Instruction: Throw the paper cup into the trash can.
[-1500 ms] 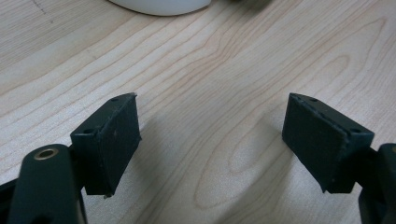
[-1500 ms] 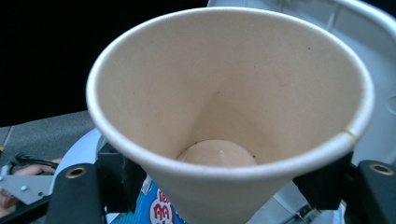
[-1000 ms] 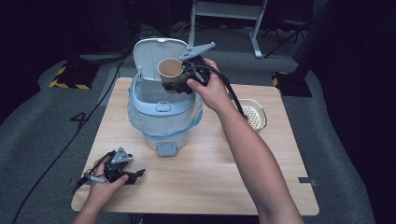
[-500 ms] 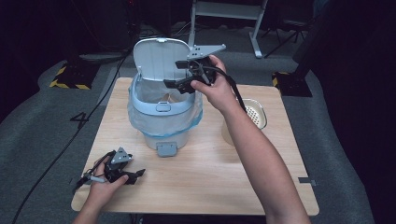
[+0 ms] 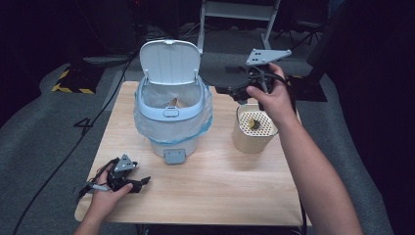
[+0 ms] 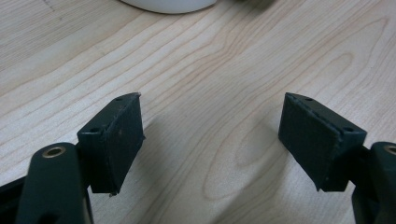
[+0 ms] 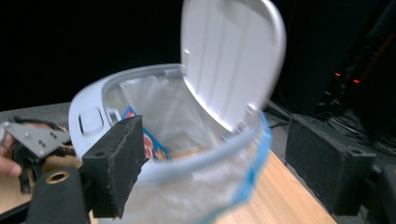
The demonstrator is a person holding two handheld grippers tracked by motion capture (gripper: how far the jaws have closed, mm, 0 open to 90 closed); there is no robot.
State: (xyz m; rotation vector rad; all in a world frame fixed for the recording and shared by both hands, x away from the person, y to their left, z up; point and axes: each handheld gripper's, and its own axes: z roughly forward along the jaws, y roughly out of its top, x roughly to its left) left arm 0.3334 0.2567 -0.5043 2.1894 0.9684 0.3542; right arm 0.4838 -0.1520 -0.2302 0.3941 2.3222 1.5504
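Pedal bin [image 5: 171, 115] standing upright near the middle of the wooden tabletop [image 5: 205, 191], a little toward the far-left side, lid [image 5: 170, 62] swung up and back, clear liner with a blue edge [image 5: 203, 125] folded out over the rim. Inside the bin, a brown paper cup [image 5: 173, 102] lying low in the liner; from the right gripper view, a printed wrapper [image 7: 152, 144] beside it in the liner. Foot pedal [image 5: 174, 156] jutting from the bin's base toward the near edge. To the right of the bin and apart from it, a cream perforated canister [image 5: 253, 129] standing upright, something small and yellowish resting on its holed top. Right gripper [image 5: 227, 89] held in the air above the far edge of the tabletop, between the bin and the canister, just beyond the canister's far rim, grey three-cornered plate on top, pointing toward the bin. Its fingers [image 7: 116, 163] having just been closing, now part-way apart with nothing between them, the bin and its raised lid seen past them. Left gripper [image 5: 139, 184] resting low at the near-left corner of the tabletop, well apart from the bin, hand [image 5: 105, 193] around it. Its fingers [image 6: 119, 140] spread wide, bare wood grain between them, the bin's white base just visible at the top of that view.
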